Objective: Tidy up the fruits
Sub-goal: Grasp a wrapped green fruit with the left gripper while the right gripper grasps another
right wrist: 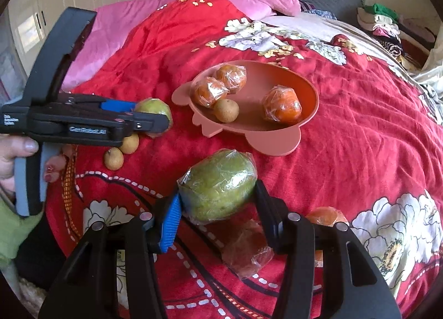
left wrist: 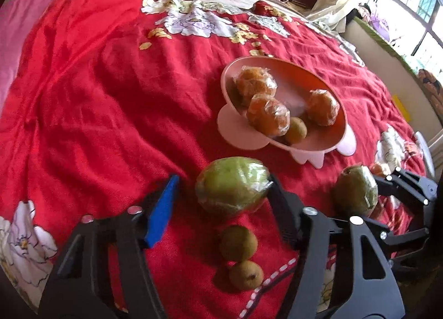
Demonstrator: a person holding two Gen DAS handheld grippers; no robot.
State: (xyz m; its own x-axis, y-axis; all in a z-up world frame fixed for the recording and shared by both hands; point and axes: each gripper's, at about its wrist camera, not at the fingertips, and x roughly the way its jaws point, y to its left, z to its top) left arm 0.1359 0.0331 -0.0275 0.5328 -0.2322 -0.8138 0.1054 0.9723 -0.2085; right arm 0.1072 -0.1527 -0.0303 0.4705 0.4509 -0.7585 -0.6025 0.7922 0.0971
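From the left wrist we see a red floral bedspread [left wrist: 97,97] by a sunlit window [left wrist: 415,0]. Our left gripper [left wrist: 221,189] brackets a plastic-wrapped green mango [left wrist: 232,183], only its right finger touching.

From the right wrist, our right gripper [right wrist: 218,200] pinches another wrapped green mango [right wrist: 218,189], long axis crosswise, near the pink plastic bowl [right wrist: 277,142].

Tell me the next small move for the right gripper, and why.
Probably lift the wrapped green fruit and carry it toward the pink bowl: the right gripper appears closed on its sides, it rests on the red blanket, and the bowl has room.
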